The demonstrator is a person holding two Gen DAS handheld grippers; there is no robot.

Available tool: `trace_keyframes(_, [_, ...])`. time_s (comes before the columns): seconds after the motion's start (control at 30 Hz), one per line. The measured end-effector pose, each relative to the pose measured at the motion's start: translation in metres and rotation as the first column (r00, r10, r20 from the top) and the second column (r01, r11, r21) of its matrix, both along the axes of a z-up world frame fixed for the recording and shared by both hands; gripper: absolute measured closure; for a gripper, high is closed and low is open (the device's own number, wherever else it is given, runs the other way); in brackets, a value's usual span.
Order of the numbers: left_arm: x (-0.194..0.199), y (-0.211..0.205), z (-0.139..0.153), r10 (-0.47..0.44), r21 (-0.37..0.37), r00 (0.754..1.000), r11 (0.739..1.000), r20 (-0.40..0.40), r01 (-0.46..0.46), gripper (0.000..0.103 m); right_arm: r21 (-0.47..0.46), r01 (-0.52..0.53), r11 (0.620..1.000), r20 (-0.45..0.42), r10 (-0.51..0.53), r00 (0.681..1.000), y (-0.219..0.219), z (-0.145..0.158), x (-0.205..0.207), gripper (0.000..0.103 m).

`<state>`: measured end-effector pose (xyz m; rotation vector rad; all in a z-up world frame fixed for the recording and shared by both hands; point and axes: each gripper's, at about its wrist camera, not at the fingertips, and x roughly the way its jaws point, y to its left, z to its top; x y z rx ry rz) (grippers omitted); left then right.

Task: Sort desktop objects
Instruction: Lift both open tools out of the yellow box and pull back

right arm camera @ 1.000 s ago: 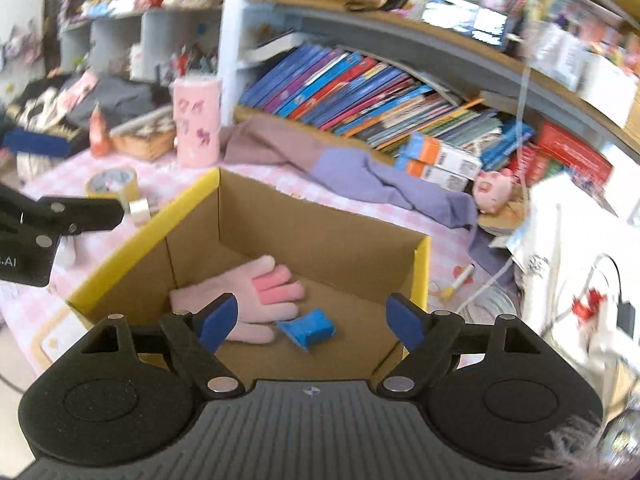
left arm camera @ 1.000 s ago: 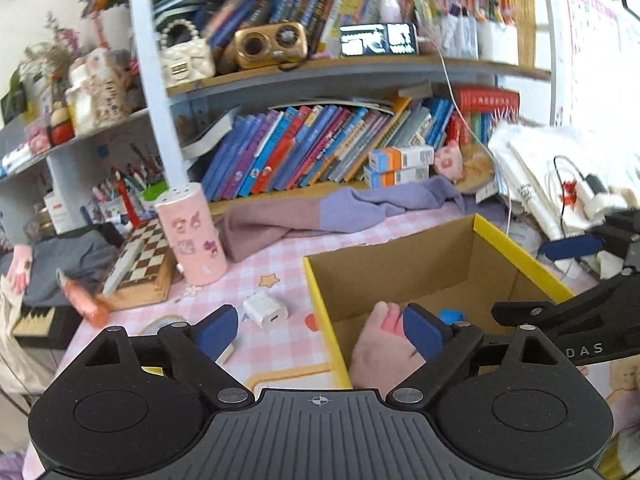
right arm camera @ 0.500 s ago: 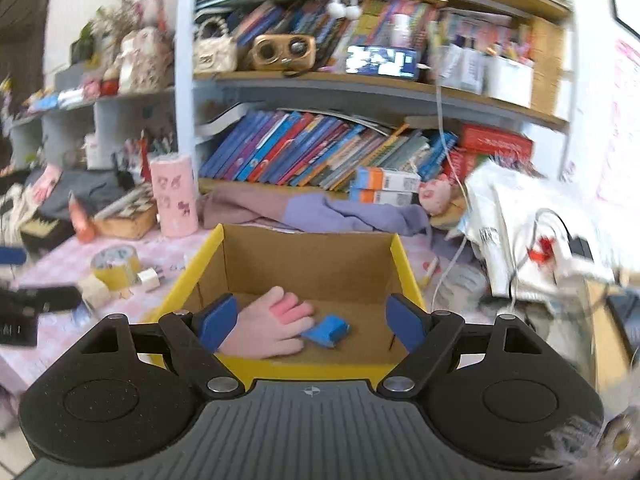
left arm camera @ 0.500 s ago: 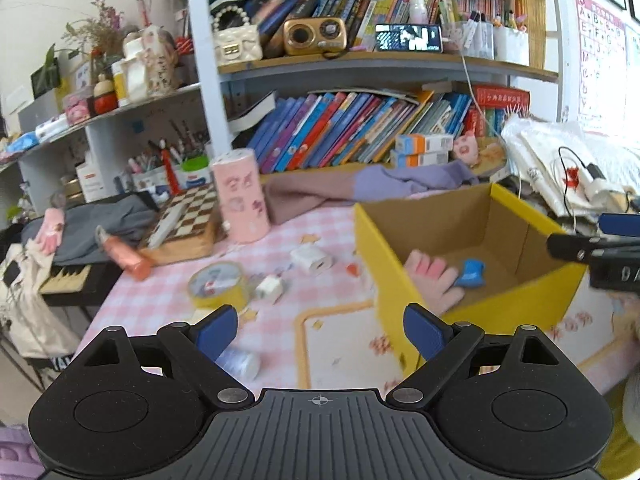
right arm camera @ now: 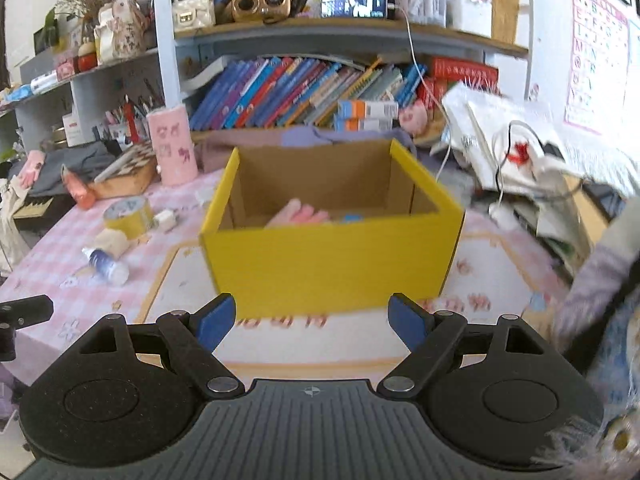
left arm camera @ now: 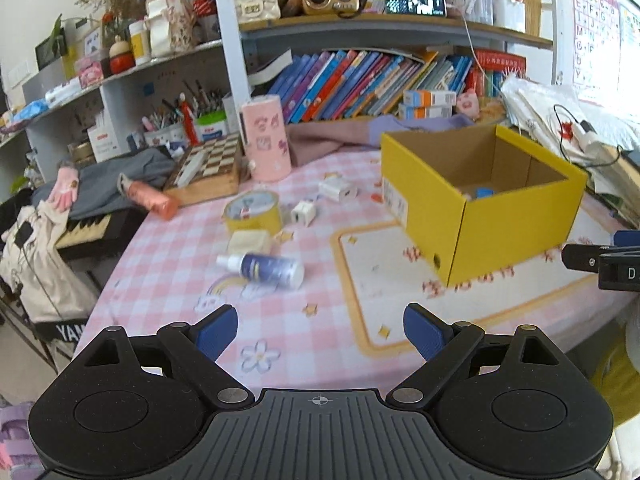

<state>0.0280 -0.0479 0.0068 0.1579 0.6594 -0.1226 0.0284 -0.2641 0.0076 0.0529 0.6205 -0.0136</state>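
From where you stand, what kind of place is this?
Probably a home study corner, perhaps a child's: a shelf of leaning colourful books, a pink checked tablecloth, and an alphabet wall chart.

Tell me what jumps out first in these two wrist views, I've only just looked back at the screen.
The open yellow box dominates, standing on the pink checked tablecloth with a pink glove and something blue inside. To its left lie loose items: a spray bottle on its side and a roll of yellow tape. Both the left gripper and the right gripper are empty, fingers spread.
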Motion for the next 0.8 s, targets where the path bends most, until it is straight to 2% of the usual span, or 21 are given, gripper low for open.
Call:
trace_keyframes(0.4, [-0.025,0.036,-0.013,0.004,-0.007,0.999,1.0,-0.033,-0.004,0.01,0.054,-0.015,0.998,-0.063,0.019,0.998,0.052,-0.015,-0.024,0.021])
trace_keyframes(0.57, [-0.028,0.055,-0.015,0.04,-0.026,0.998,0.999,-0.044,-0.041,0.01,0.138,-0.029,0.99,-0.126,0.047,0.991,0.072,-0.023,-0.021,0.021])
trace_keyframes(0.8, [-0.029,0.077,-0.015,0.077,-0.043,0.996,0.996,-0.041,-0.078,0.01,0.091,-0.144,0.985,-0.143,0.156,0.977,0.111,-0.025,-0.019,0.021])
